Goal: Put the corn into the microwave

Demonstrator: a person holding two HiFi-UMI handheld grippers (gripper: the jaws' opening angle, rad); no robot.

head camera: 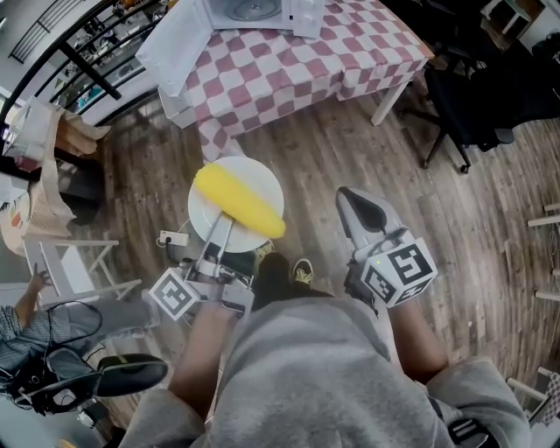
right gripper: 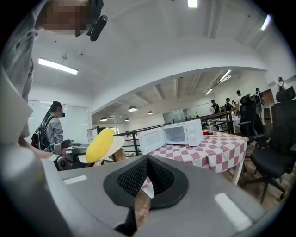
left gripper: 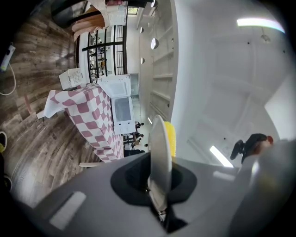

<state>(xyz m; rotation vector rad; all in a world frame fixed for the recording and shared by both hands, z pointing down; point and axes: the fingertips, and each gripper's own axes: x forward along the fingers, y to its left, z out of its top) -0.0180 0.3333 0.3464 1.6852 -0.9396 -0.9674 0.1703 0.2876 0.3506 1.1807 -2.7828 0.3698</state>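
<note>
A yellow corn cob (head camera: 238, 201) lies on a white plate (head camera: 262, 179). My left gripper (head camera: 224, 222) is shut on the plate's near rim and holds it level above the wooden floor. In the left gripper view the plate (left gripper: 159, 148) shows edge-on between the jaws, with the corn (left gripper: 170, 138) behind it. My right gripper (head camera: 352, 198) is to the right of the plate, shut and holding nothing. The white microwave (head camera: 254, 10) stands on the checkered table (head camera: 297, 61) ahead, its door (head camera: 179, 44) swung open. The right gripper view shows the microwave (right gripper: 180, 133), the corn (right gripper: 99, 144) and the shut jaws of the right gripper (right gripper: 148, 169).
A black office chair (head camera: 472, 96) stands right of the table. A white folding stool (head camera: 74, 262) and a seated person (head camera: 17, 328) are at the left. A power strip (head camera: 171, 237) lies on the floor under the plate. Another person with a backpack (right gripper: 52, 132) stands further off.
</note>
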